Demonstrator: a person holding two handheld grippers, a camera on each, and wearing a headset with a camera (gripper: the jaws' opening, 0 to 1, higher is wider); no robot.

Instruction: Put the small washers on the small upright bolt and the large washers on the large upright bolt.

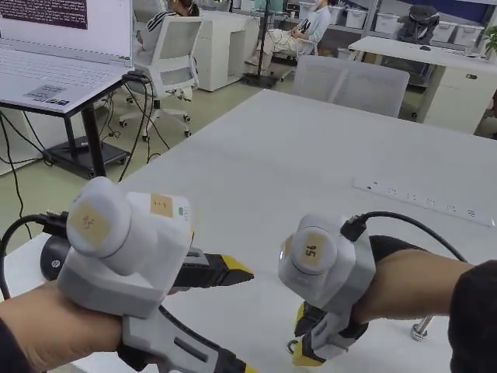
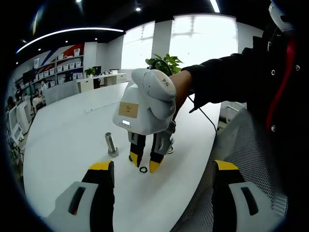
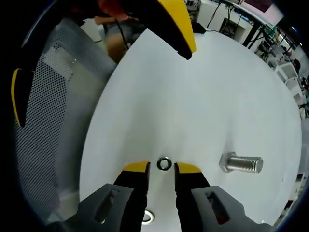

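Straddling washer [image 3: 164, 164], right gripper [image 3: 162, 167], bolt [image 3: 240, 163] nearby

White table [image 1: 311, 155], upright bolt [image 2: 111, 145], dark washer [image 3: 164, 164] near it — power strip [image 1: 423, 200] well apart

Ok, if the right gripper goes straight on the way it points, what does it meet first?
Probably the washer on the table, just ahead between the open jaws of the right gripper, though depth is unclear. The bolt stands off to one side.
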